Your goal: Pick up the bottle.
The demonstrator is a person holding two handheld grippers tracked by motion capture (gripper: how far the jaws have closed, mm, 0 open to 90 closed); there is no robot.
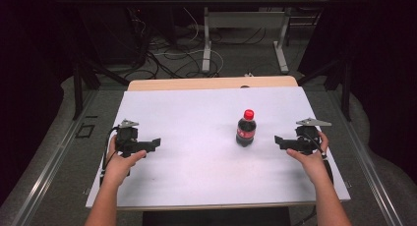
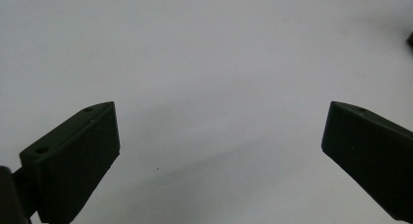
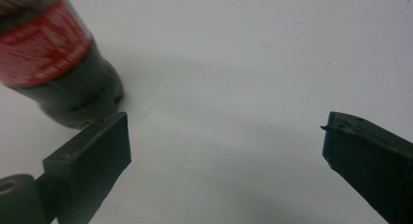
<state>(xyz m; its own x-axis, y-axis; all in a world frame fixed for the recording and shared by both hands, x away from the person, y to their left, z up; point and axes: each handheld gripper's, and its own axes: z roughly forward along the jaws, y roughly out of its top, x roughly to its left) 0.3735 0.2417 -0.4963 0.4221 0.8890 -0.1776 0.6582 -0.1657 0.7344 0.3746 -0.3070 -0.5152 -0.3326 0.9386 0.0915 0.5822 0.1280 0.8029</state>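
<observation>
Two tongs, left tongs [image 1: 156, 142] and right tongs [image 1: 277, 139], spread, empty; cola bottle [image 1: 246, 128] red label unreadable.

No wording can be read anywhere. The bottle [image 1: 246, 128], standing upright on the white worktop [image 1: 196, 118], carries a red label [image 1: 244, 133] around its dark body; in the high view the label is too small to make out. In the right gripper view the same label [image 3: 41, 46] shows pale marks on the red, but they are blurred and no letter, brand or number can be told.
</observation>
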